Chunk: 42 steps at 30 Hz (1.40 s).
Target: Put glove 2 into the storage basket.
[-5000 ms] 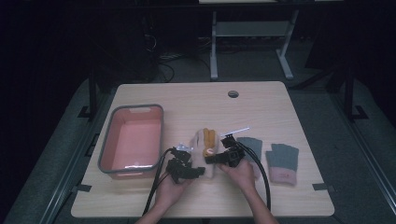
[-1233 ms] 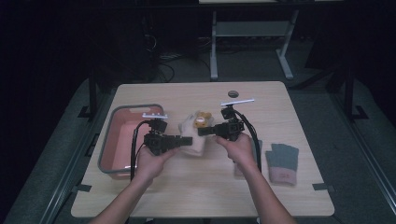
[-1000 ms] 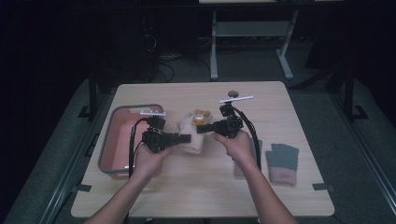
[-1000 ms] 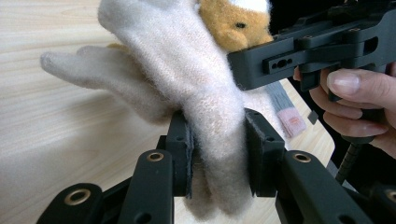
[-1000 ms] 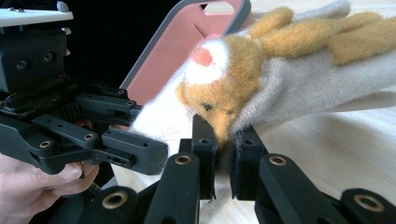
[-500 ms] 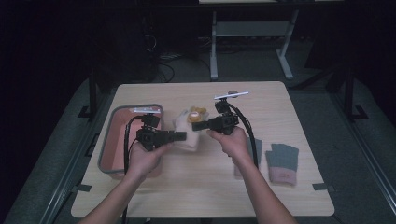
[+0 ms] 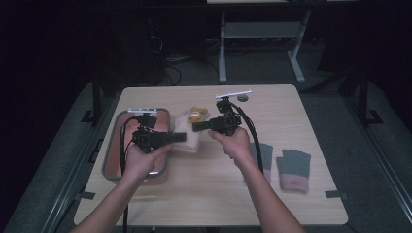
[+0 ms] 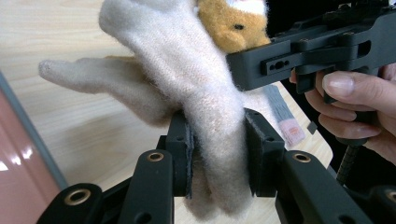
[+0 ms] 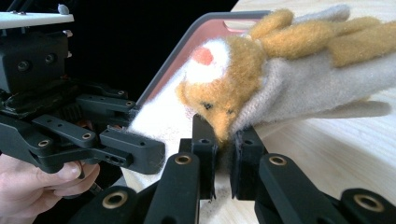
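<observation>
Both grippers are clamping a cream fuzzy glove (image 7: 190, 138) above the table (image 7: 291, 194): left gripper (image 8: 217, 154) mid-fabric, right gripper (image 9: 224, 154) at its orange animal face. It looks soft, light and floppy, so pinching bunched fabric should be holding best.

One cream glove (image 7: 190, 138), two grey gloves (image 7: 293, 167), one pink tray (image 7: 118, 154)

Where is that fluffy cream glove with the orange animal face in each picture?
High view: the glove is mid-table, between the two grippers, beside the pink tray.
Left gripper view: centre, pinched between the near jaws.
Right gripper view: upper right, face pinched by the near jaws.
Shared landmark: the orange face.
</observation>
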### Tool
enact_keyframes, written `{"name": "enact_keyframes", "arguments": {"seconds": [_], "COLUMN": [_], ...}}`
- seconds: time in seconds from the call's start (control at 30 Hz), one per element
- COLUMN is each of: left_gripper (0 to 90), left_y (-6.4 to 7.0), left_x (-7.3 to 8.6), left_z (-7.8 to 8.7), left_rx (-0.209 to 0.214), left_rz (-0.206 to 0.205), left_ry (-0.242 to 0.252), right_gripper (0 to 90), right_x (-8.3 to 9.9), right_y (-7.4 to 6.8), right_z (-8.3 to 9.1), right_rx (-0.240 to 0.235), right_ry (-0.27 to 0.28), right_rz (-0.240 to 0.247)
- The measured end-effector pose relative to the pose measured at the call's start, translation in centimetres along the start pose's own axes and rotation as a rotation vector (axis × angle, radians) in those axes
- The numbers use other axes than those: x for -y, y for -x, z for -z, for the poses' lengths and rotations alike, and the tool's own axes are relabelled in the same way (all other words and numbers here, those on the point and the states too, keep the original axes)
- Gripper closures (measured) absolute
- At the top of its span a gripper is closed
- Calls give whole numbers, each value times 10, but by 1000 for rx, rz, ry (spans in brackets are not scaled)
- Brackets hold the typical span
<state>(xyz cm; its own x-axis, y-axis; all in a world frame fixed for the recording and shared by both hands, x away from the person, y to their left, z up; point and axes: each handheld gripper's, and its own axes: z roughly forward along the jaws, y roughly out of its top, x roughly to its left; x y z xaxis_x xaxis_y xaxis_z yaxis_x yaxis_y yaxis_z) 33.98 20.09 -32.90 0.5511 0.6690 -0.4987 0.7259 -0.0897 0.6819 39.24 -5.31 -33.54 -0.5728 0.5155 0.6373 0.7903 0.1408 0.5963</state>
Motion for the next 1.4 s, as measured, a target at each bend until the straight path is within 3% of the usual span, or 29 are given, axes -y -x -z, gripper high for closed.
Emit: {"name": "enact_keyframes", "arguments": {"seconds": [0.1,0.43,0.63,0.97,1.4], "left_gripper": [669,669,669,669,669], "left_y": [-2,-9,-13,-23,-44], "left_x": [-3,-11,-14,-19,-15], "left_z": [5,19,26,48,78], "left_rx": [3,-15,-18,-36,-71], "left_rz": [17,8,17,23,53], "left_ry": [9,19,30,56,74], "right_gripper": [823,824,823,823,823], "right_x": [-5,-18,-26,-40,-53], "right_y": [-4,-9,-14,-28,-45], "right_z": [-2,-13,-18,-33,-70], "right_rx": [-6,-43,-40,-60,-108], "right_ry": [4,3,-5,-2,-25], "right_rz": [4,3,16,36,55]}}
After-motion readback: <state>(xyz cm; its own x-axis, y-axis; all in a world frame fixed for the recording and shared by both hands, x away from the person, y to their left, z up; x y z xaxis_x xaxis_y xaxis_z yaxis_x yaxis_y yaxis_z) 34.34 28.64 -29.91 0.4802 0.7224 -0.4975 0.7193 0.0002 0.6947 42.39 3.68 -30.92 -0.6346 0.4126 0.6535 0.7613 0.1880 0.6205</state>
